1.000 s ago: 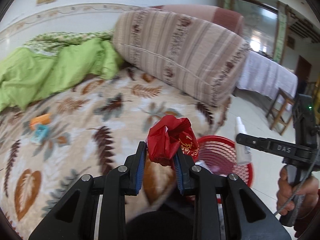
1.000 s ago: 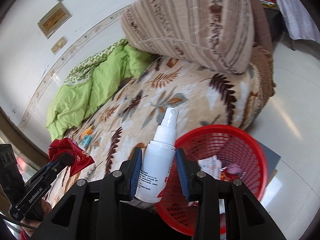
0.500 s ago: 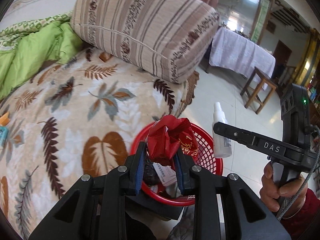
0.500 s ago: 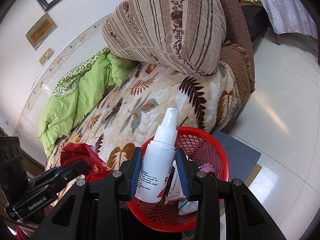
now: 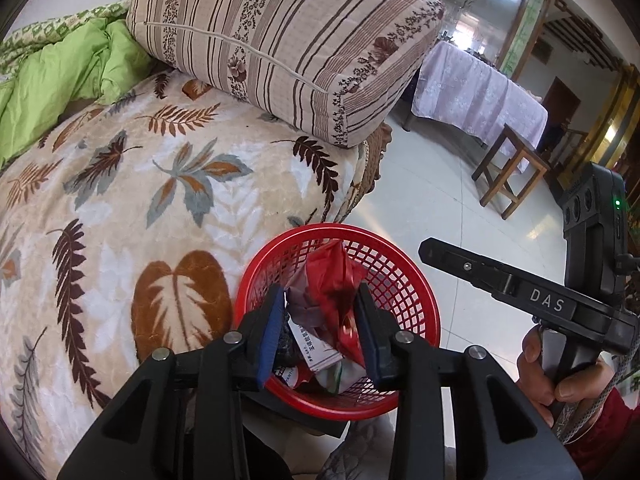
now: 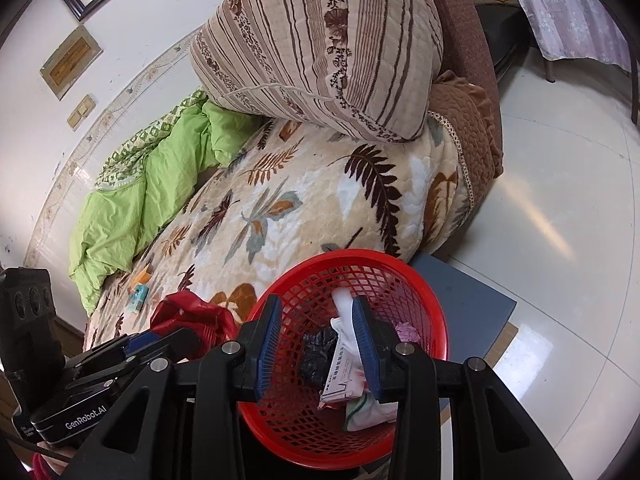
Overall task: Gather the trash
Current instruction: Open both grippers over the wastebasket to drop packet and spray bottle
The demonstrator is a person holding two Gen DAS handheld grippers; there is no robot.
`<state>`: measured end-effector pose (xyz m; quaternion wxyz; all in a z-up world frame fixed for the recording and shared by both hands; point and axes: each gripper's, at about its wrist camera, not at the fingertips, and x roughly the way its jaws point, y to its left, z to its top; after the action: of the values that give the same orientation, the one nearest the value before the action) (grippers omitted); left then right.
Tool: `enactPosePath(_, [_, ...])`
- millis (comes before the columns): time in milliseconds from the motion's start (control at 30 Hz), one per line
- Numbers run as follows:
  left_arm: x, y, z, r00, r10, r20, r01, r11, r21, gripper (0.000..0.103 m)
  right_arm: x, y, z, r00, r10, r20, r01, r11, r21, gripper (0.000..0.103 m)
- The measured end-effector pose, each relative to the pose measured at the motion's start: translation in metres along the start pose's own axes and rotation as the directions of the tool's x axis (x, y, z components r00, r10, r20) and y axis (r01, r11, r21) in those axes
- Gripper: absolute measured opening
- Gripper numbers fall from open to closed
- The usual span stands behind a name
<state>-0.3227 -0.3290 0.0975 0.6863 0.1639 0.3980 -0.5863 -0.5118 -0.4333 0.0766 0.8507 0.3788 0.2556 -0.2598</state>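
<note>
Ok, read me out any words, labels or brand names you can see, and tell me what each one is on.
"DAS": on the right gripper, seen from the left wrist.
"GenRobot.AI": on the left gripper, seen from the right wrist.
Print on the white packet in the red basket: too small to read.

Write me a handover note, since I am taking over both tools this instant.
Left tool: above the red basket, jaws just been opening, red wrapper loose between them, leaning on one pad, not yet in.
Right tool: open, empty, over the basket.
Done: papers and other scraps already lie in the basket.
Left: let the wrapper drop, then probably fetch the orange packet and blue packet from the blanket.
</note>
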Motion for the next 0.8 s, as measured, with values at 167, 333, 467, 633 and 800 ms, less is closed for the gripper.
enactPosePath(167, [-0.010, 0.010, -0.005, 0.999, 0.013, 0.032, -0.012, 1.000, -0.020, 0.048, -0.001, 0.003, 0.002, 1.000, 0.005, 0.003, -0.005, 1.000, -0.002, 0.039])
enactPosePath(333, [-0.021, 0.032, 0.001, 0.998, 0.023, 0.057, -0.021, 0.999, -0.040, 0.052, 0.001, 0.012, 0.006, 1.000, 0.018, 0.001, -0.018, 1.000, -0.005, 0.041])
enactPosePath(467, [-0.035, 0.056, 0.008, 0.995, 0.054, 0.088, -0.050, 0.997, -0.052, 0.057, 0.002, 0.026, 0.009, 1.000, 0.020, -0.002, -0.020, 0.999, -0.044, 0.045])
enactPosePath(633, [-0.073, 0.078, -0.016, 0.987, 0.109, 0.118, -0.097, 0.990, -0.103, 0.058, 0.016, 0.049, 0.008, 0.998, 0.037, -0.047, -0.042, 0.994, -0.098, 0.046])
enactPosePath(800, [-0.114, 0.142, -0.033, 0.973, 0.188, 0.136, -0.162, 0.970, -0.184, 0.058, 0.039, 0.102, 0.007, 0.991, 0.102, -0.091, -0.117, 0.976, -0.184, 0.046])
